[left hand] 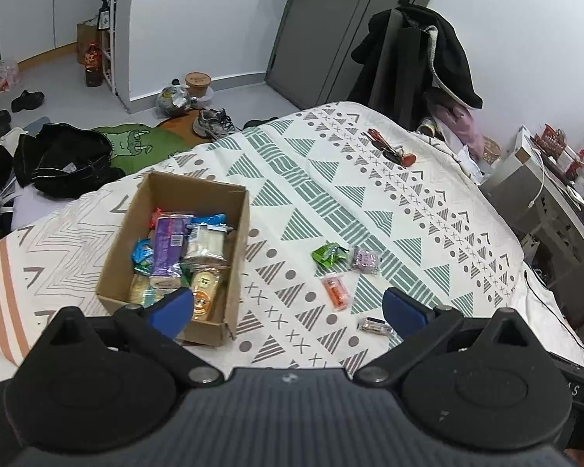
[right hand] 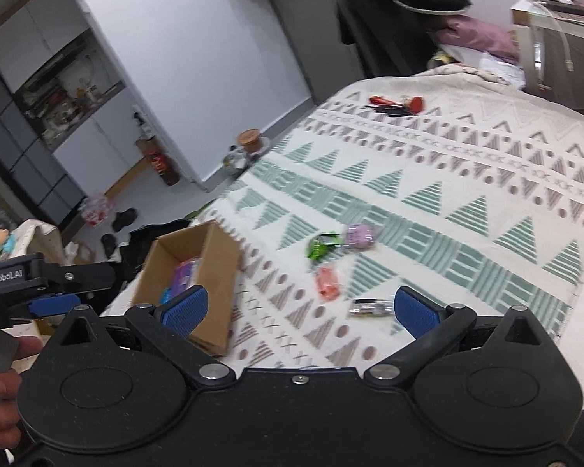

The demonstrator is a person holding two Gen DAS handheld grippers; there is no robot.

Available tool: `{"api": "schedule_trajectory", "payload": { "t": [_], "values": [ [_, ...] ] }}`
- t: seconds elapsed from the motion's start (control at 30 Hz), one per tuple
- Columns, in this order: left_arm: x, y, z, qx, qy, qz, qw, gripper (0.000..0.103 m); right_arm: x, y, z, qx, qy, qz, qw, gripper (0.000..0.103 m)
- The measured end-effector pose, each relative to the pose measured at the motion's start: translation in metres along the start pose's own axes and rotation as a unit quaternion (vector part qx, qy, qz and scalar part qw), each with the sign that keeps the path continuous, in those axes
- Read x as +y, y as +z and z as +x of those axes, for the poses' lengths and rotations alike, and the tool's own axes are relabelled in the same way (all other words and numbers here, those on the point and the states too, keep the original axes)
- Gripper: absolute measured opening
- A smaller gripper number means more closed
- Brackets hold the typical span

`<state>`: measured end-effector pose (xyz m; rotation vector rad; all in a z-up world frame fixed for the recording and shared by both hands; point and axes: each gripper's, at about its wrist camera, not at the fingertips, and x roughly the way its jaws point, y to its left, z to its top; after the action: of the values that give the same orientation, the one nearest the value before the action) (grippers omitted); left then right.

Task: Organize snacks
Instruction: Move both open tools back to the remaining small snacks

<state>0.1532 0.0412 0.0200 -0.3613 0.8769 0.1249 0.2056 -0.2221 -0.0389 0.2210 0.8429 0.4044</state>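
1. A bedroom with white walls and a grey door; the bed (left hand: pixel 370 202) carries a cover patterned with triangles, dots and crosses, and the snacks lie on it.
2. An open cardboard box (left hand: pixel 175 241) sits on the bed's left part, packed with wrapped snacks, a purple packet (left hand: pixel 169 245) on top.
3. Four loose snacks lie right of the box, apart from it: a green packet (left hand: pixel 328 253) just beside a clear purple-print packet (left hand: pixel 365 258), an orange packet (left hand: pixel 335 289) nearer the camera, and a small dark-wrapped bar (left hand: pixel 375 326) nearest.
4. The left tongs (left hand: pixel 288 307) stand released, blue pads wide apart and holding nothing; the left pad overlaps the box's near end in view, the right pad is just beside the dark bar.
5. The right tongs (right hand: pixel 298 309) are likewise spread and empty, with the dark bar (right hand: pixel 370 307) near the right pad.
6. Only the right wrist view shows the left tool (right hand: pixel 46 284) and the fingers (right hand: pixel 0 385) gripping its handle, at the far left; this view is blurred.
7. Only the left wrist view shows the box's contents clearly, plus a green rug (left hand: pixel 140 144), dark clothes and shoes on the floor.
8. Red-handled items (left hand: pixel 389 148) lie at the far end of the bed in both views.
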Motion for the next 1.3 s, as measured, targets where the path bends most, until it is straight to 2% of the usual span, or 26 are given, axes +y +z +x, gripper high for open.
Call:
{"api": "schedule_trajectory", "payload": {
  "t": [0.2, 0.43, 0.5, 0.7, 0.93, 1.3],
  "values": [
    [-0.008, 0.0, 0.017, 0.004, -0.005, 0.002, 1.0, 0.102, -0.017, -0.012, 0.01, -0.001, -0.03, 0.02, 0.999, 0.1],
    [-0.019, -0.001, 0.049, 0.017, -0.028, 0.012, 0.9994, 0.1, -0.039, -0.024, 0.04, 0.039, -0.015, 0.079, 0.996, 0.076],
    [-0.02, -0.001, 0.059, 0.024, -0.033, 0.012, 0.9991, 0.096, -0.045, -0.026, 0.051, 0.051, -0.007, 0.096, 0.994, 0.065],
    [-0.022, 0.002, 0.092, 0.043, -0.036, 0.009, 0.9984, 0.088, -0.05, -0.026, 0.08, 0.086, -0.005, 0.115, 0.99, 0.056],
    [-0.021, 0.005, 0.135, 0.074, -0.037, 0.001, 0.9966, 0.069, -0.062, -0.019, 0.117, 0.113, -0.008, 0.137, 0.984, 0.052],
    [-0.025, 0.004, 0.196, 0.123, -0.025, 0.004, 0.992, 0.068, -0.075, -0.019, 0.171, 0.158, -0.018, 0.157, 0.975, 0.052]
  ]
}}
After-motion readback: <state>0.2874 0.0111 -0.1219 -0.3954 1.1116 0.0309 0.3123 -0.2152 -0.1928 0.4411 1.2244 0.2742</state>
